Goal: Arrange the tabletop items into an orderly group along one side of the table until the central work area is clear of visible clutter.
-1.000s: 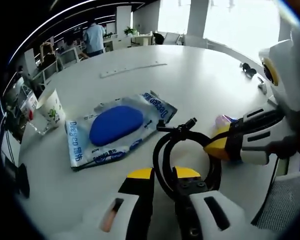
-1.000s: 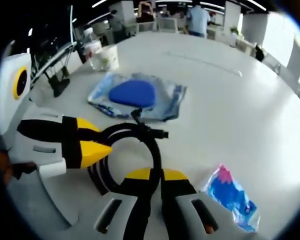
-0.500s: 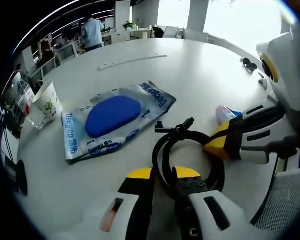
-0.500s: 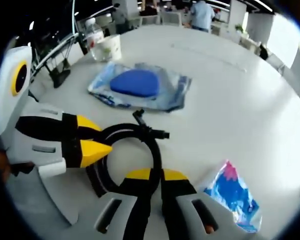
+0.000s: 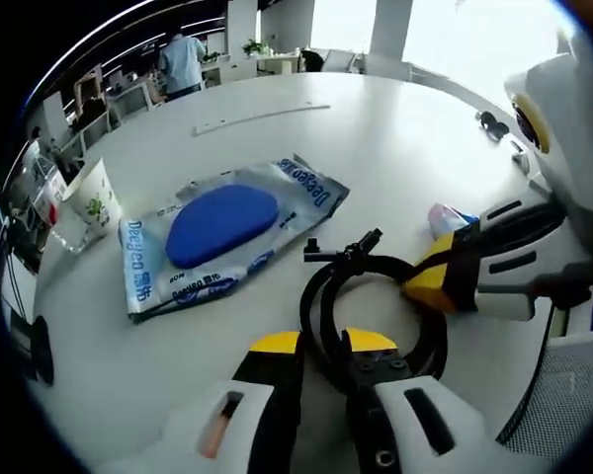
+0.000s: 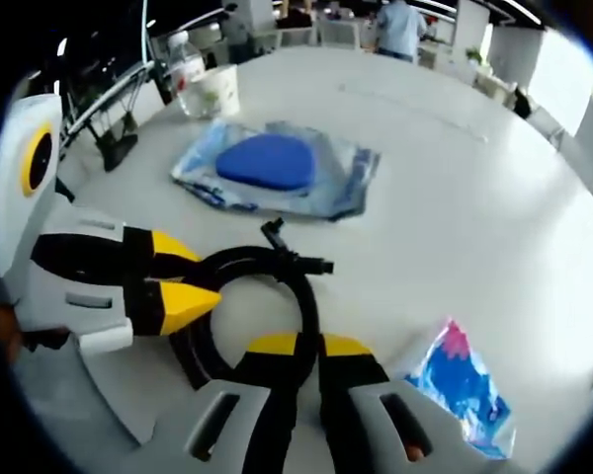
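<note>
A coiled black cable (image 5: 371, 286) lies on the white table (image 5: 395, 148), with both grippers on it. In the left gripper view my left gripper (image 5: 323, 343) is shut on the coil's near side. My right gripper (image 5: 425, 281) comes in from the right and grips the coil's right side. In the right gripper view the right gripper (image 6: 311, 346) is shut on the cable (image 6: 267, 267), and the left gripper (image 6: 193, 275) holds its left side. A blue pad in a clear packet (image 5: 222, 242) (image 6: 272, 163) lies flat beyond the coil.
A paper cup (image 5: 89, 202) (image 6: 217, 94) and a water bottle (image 6: 183, 74) stand near the table edge. A small blue and pink packet (image 6: 460, 390) (image 5: 445, 217) lies close to the right gripper. A white strip (image 5: 262, 117) lies far off. A black stand (image 6: 114, 148) is beside the table.
Both views have shifted slightly with the hands. Both grippers keep their hold on the cable, and the packet and cup lie where they were.
</note>
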`<state>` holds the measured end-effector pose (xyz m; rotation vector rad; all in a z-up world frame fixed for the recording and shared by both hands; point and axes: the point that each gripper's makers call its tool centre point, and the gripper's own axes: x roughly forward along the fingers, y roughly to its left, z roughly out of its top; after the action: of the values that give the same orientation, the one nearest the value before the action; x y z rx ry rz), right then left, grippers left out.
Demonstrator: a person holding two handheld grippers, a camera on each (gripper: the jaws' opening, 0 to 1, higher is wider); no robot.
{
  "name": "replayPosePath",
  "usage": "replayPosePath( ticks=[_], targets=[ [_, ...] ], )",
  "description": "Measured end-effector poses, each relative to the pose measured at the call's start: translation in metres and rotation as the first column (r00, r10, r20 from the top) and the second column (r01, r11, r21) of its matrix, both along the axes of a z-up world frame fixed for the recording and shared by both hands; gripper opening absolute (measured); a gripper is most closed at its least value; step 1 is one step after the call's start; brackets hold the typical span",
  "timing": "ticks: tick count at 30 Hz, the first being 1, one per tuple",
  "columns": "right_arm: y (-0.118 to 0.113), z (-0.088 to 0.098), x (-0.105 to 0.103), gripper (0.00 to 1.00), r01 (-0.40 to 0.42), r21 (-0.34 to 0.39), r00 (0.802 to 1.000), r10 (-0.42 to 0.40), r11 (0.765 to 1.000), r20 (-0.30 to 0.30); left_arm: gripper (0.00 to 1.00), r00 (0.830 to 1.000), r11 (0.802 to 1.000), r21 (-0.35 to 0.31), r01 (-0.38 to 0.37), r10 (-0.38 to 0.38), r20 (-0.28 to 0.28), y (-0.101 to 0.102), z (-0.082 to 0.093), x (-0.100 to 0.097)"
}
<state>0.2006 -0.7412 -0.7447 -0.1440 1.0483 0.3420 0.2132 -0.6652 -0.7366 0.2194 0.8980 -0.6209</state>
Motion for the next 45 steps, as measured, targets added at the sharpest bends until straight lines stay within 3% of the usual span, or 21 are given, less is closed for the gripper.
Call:
replayPosePath(
  ticks=[12,17,25,32,45],
  targets=[
    [-0.003,-0.001,-0.004,0.12,0.008,0.002,1.000,-0.008,1.000,-0.015,0.16,1.000,1.000,-0.003,0.008,-0.008,0.001,0.000,0.000,-0.001],
    [-0.007,0.002,0.000,0.13,0.031,0.008,1.000,-0.031,0.999,0.001,0.24,1.000,1.000,-0.012,0.017,-0.017,0.011,-0.002,0.003,0.002],
    [-0.009,0.014,0.012,0.16,0.064,0.032,0.997,-0.065,0.997,0.038,0.26,1.000,1.000,-0.012,0.016,-0.016,0.022,0.001,0.007,0.006],
    [-0.011,0.022,0.026,0.17,0.090,0.056,0.993,-0.093,0.994,0.068,0.27,0.999,0.999,-0.033,-0.024,0.025,0.031,0.013,0.012,0.016],
    [-0.009,0.034,0.055,0.18,0.114,0.085,0.987,-0.122,0.990,0.101,0.31,0.989,0.990,-0.050,-0.135,0.138,0.054,0.056,0.024,0.049]
  ],
)
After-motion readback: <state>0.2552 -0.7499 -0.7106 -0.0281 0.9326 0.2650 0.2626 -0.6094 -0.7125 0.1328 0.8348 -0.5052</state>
